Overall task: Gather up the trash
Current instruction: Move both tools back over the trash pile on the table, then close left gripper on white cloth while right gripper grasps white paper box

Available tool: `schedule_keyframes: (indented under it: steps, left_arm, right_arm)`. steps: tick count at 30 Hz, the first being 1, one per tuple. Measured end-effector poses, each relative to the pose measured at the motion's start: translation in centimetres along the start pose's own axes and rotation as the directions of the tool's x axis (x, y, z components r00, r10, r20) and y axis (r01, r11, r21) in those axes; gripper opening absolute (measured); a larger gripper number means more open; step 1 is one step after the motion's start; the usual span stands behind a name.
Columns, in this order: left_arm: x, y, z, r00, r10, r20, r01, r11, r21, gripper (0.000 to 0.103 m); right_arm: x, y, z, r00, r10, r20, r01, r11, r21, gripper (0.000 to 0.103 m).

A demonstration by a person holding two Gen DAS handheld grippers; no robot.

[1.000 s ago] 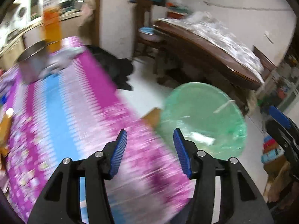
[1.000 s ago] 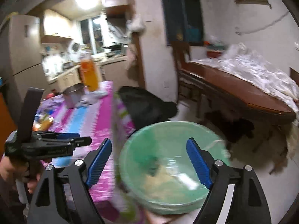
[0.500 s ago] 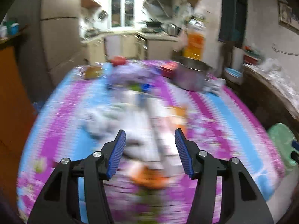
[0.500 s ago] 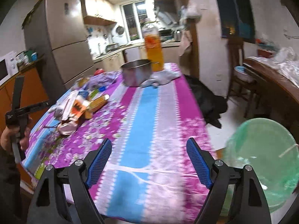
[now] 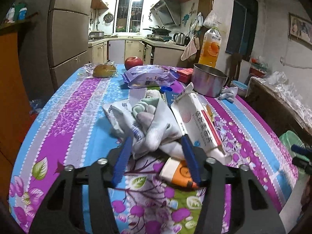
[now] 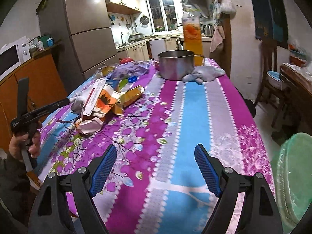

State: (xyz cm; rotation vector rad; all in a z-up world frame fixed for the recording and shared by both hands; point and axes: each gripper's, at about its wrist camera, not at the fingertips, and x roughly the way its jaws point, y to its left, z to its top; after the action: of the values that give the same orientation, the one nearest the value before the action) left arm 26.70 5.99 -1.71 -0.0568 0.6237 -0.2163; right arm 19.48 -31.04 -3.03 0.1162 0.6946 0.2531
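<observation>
Left gripper (image 5: 156,156): jaws spread around crumpled white wrapper (image 5: 154,128), not clamped.
Right gripper (image 6: 156,167): agape above tablecloth (image 6: 175,117), near its front edge.
Green bin (image 6: 294,175): beside table's right edge.

Trash pile (image 5: 165,124): a loose heap of spent packaging on the bench, at centre in the left wrist view.

Crumpled white wrapper (image 5: 156,134): creased, blue print on it, lying at the pile's middle.

Opened white carton (image 5: 197,120): torn top flap, red stripe, tilted, touching the wrapper at its 3 o'clock.

Orange-and-white paper cup (image 5: 176,170): on its side, at 6 o'clock of the pile, just beside the carton.

Green trash bin (image 6: 294,177): translucent green liner, standing off the bench edge at 3 o'clock, well apart from the pile.
</observation>
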Motion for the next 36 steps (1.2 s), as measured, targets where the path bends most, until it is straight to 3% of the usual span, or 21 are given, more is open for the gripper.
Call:
schedule_keyframes:
  steps: [5, 12, 20, 24, 31, 36]
  left_arm:
    - [0.4, 0.6, 0.0, 1.000, -0.014, -0.014, 0.013, 1.000, -0.017, 0.019]
    - [0.2, 1.4, -0.7, 0.999, -0.034, -0.019, 0.033, 0.998, -0.044, 0.002]
    - [-3.9, 3.1, -1.3, 0.998, -0.025, 0.052, 0.029, 0.996, -0.083, 0.001]
    - [-4.8, 3.7, -1.4, 0.998, -0.025, 0.058, 0.030, 0.996, -0.086, 0.001]
    - [-4.1, 4.7, -2.0, 0.999, -0.027, 0.029, 0.030, 0.994, -0.108, 0.001]
    - [-3.1, 4.5, -2.4, 0.998, -0.055, 0.001, 0.055, 0.993, -0.104, 0.001]
  right_arm:
    - [1.1, 1.3, 0.6, 1.000, 0.020, -0.012, -0.020, 1.000, -0.017, 0.082]
    - [2.7, 4.1, 2.5, 0.997, 0.075, -0.016, -0.076, 0.995, -0.063, 0.082]
    - [7.6, 8.5, 5.9, 0.977, 0.203, -0.066, -0.208, 0.975, -0.079, 0.065]
    - [11.3, 11.1, 7.7, 0.958, 0.264, -0.113, -0.272, 0.960, -0.066, 0.063]
    - [15.9, 15.2, 10.3, 0.961, 0.230, -0.156, -0.248, 0.963, -0.110, 0.056]
    - [18.5, 15.5, 10.4, 0.966, 0.177, -0.191, -0.201, 0.973, -0.114, 0.053]
